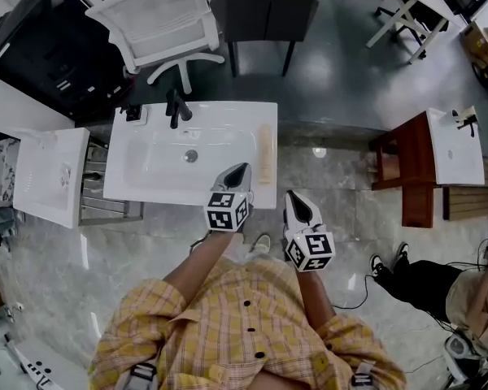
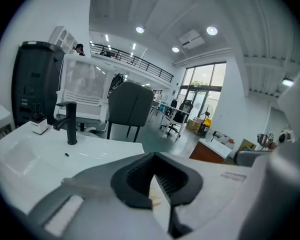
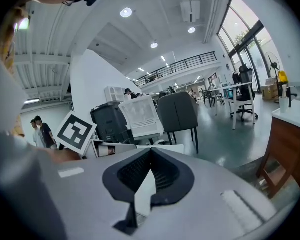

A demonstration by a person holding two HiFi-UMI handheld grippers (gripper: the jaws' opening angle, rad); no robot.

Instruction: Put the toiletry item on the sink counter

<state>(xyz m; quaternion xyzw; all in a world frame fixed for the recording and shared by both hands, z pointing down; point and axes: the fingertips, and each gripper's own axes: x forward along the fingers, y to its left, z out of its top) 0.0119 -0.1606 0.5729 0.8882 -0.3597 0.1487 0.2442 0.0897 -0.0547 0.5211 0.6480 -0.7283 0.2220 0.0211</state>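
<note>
One view, head, shows whole tube (image 1: pixel 265 153) on sink counter (image 1: pixel 124 169).

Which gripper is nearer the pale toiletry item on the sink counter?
Left. The left gripper is over the sink counter, just beside the pale toiletry item; the right gripper is off the counter's front edge, farther away.

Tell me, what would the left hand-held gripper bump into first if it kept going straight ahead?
Probably the dark chair behind the sink counter: the left hand-held gripper looks roughly level above the white top. If it dips, the counter left of the cream toiletry item comes first. Height is unclear.
</note>
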